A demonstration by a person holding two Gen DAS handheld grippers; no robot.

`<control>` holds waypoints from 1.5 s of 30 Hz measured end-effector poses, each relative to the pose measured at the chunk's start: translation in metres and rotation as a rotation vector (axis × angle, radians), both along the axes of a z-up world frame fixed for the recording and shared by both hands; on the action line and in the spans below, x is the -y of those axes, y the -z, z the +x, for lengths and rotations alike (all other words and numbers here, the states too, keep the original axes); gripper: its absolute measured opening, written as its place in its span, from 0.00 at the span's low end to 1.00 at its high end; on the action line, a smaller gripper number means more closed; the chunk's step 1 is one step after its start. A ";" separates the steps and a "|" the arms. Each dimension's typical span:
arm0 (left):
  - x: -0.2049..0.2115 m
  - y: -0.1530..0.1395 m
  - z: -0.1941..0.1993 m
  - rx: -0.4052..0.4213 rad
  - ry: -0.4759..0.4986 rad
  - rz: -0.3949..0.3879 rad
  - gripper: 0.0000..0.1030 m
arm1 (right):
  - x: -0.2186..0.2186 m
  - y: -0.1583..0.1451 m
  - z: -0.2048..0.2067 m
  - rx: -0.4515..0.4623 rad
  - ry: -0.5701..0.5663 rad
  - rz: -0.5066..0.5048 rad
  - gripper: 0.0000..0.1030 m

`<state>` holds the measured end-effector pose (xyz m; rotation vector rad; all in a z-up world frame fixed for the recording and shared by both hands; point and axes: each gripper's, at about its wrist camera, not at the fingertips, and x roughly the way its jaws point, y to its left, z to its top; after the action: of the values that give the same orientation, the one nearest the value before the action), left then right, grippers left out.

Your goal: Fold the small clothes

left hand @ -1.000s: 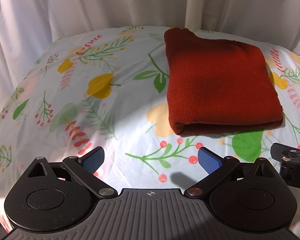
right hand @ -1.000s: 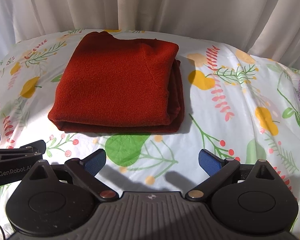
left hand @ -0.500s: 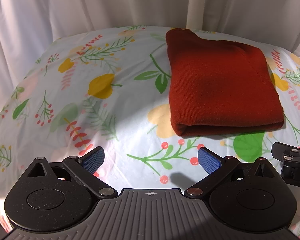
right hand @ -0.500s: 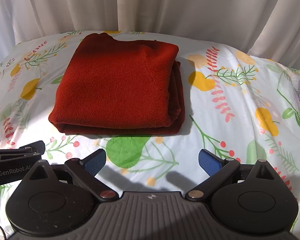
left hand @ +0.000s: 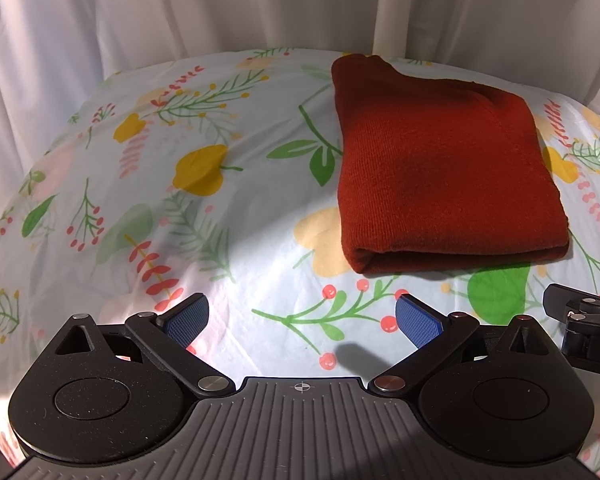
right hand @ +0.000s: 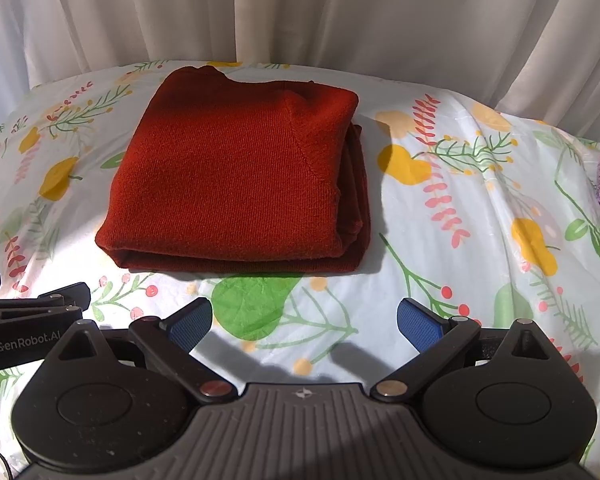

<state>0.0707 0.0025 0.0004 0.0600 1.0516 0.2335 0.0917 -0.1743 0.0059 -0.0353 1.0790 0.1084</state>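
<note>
Seemingly finished, the rust sweater [right hand: 236, 184] lies folded near the bed's [right hand: 480, 216] far edge, while left gripper [left hand: 302, 318] and right gripper [right hand: 304, 320] hover released, nothing left unfolded in view.

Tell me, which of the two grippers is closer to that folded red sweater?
Right, slightly. The right gripper points straight at the red sweater, just short of its near edge. The left gripper sits off to the sweater's left. Both are open and touch nothing.
</note>
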 end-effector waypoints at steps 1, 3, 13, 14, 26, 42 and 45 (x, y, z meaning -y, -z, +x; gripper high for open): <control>-0.001 0.001 0.001 0.000 0.003 -0.001 0.99 | 0.000 0.000 0.000 0.000 0.001 0.000 0.96; -0.002 0.001 0.001 0.001 0.004 -0.002 0.99 | 0.000 0.000 0.000 -0.001 0.000 0.000 0.96; -0.003 0.001 0.004 -0.002 0.010 -0.004 0.99 | 0.000 0.000 0.003 -0.002 -0.002 -0.001 0.96; -0.003 0.001 0.004 -0.001 0.012 -0.004 0.99 | 0.000 0.000 0.003 -0.002 -0.003 -0.002 0.96; -0.005 0.004 0.007 -0.003 0.019 -0.015 0.99 | 0.000 0.001 0.004 -0.005 0.006 -0.005 0.96; -0.005 0.004 0.009 0.001 0.039 -0.018 0.99 | -0.001 0.002 0.006 -0.007 0.006 -0.007 0.96; -0.006 0.004 0.010 0.001 0.042 -0.021 0.99 | -0.001 0.002 0.007 -0.006 0.006 -0.008 0.96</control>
<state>0.0806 0.0081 -0.0035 0.0631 1.0504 0.1842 0.0986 -0.1733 0.0041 -0.0392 1.0859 0.0985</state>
